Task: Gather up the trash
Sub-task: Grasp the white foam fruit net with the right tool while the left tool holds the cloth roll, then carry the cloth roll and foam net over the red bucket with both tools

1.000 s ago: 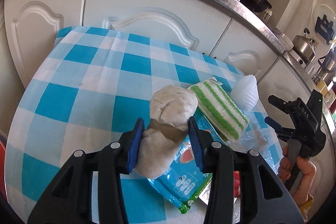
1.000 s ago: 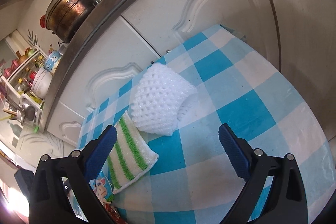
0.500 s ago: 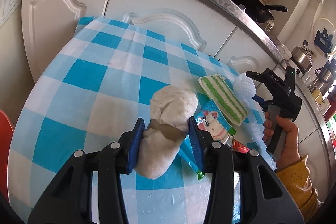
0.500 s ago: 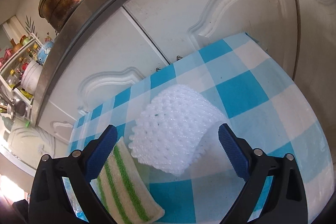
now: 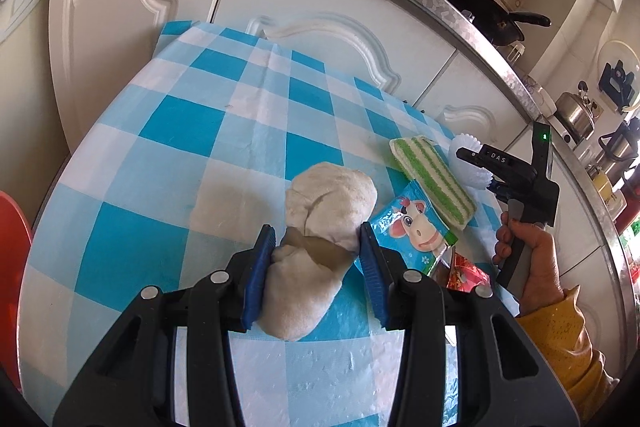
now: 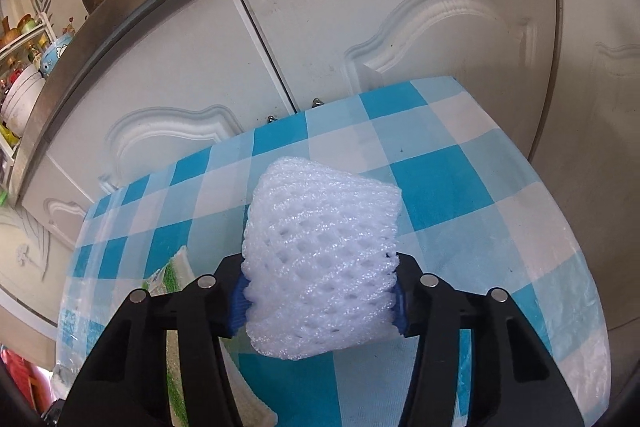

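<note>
Between the left tongs sits a clamped grey wad; right tongs pinch the foam net. Beside them, milk packet and striped sponge await collection.

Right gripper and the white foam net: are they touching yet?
Touching. In the right wrist view the white foam net sits between the right gripper fingers, its sides pressed against both blue pads with no gap showing.

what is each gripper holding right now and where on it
The left gripper pinches the crumpled beige wad across its narrow middle. The right gripper squeezes the white foam net at its near end, a pad on each side.
</note>
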